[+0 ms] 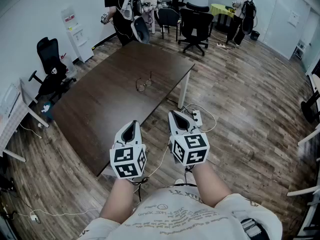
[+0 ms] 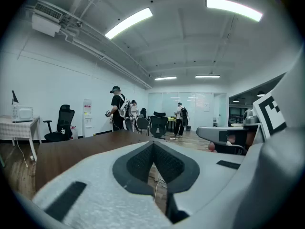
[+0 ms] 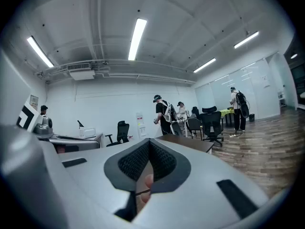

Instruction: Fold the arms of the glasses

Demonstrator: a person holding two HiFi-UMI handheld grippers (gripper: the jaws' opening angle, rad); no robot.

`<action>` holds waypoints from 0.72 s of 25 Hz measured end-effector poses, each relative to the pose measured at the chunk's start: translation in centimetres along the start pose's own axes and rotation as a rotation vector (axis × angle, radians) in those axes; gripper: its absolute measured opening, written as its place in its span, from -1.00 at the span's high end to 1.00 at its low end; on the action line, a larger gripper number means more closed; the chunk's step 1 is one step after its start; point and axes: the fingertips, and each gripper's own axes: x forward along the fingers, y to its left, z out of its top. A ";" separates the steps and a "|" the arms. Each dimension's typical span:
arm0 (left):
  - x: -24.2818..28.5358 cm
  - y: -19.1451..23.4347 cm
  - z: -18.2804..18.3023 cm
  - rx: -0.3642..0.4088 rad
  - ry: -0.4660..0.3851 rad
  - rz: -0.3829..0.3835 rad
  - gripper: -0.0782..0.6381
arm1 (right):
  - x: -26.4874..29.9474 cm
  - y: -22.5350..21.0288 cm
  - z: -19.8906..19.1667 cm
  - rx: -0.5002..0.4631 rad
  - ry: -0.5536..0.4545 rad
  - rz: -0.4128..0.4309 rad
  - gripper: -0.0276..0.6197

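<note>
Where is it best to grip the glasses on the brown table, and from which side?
Probably the front frame of the glasses, at a lens rim, approached from the near side of the table. They lie mid-table with one thin arm seeming to point away toward the far side, so that arm is free to be folded.

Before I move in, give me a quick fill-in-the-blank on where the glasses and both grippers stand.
1. The glasses lie on the table, held by ____ gripper.
2. The left gripper and the right gripper both have their jaws ____.
3. A white power strip lies on the ____ near the table's leg.

Missing words: neither; shut; floor.
</note>
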 end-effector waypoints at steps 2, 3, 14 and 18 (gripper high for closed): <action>0.8 -0.1 0.0 -0.004 0.005 -0.002 0.75 | 0.6 -0.6 0.0 -0.001 0.003 -0.002 0.88; 1.2 -0.2 0.0 -0.005 0.007 -0.002 0.75 | 0.8 -0.9 0.0 0.000 0.003 -0.003 0.89; 5.0 -2.0 -0.1 -0.008 0.012 0.040 0.75 | 2.2 -4.5 0.9 0.055 -0.028 0.053 0.88; 6.7 -3.9 -0.2 -0.012 0.008 0.049 0.75 | 2.1 -6.6 0.8 0.049 -0.023 0.067 0.88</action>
